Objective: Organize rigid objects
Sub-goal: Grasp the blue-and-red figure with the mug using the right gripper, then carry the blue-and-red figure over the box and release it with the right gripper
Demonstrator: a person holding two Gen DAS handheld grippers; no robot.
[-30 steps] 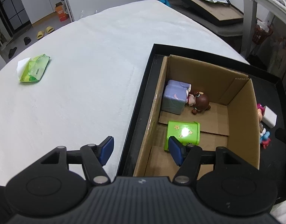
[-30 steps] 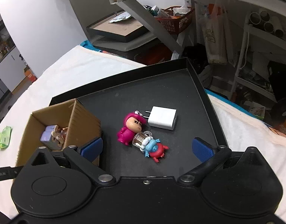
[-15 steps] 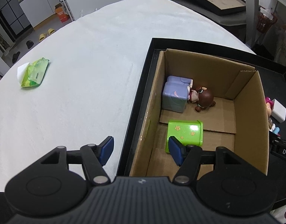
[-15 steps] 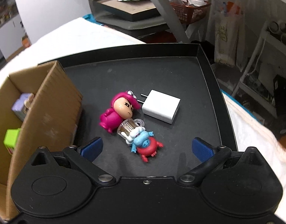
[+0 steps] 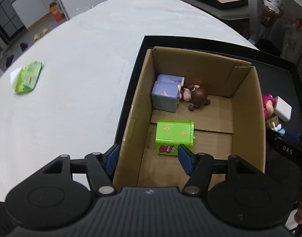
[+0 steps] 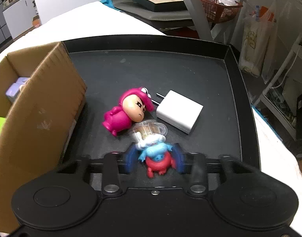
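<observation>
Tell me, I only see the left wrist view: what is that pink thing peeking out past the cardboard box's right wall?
Observer: A pink hooded toy figure, lying on its side on the black tray.
Operator: And the white block beside it?
Observer: A white charger; its two prongs point toward the figure's head.
Operator: What's the other gripper doing?
Observer: The right gripper has its jaws closing on a blue-and-red figure, one pad on each side.
</observation>
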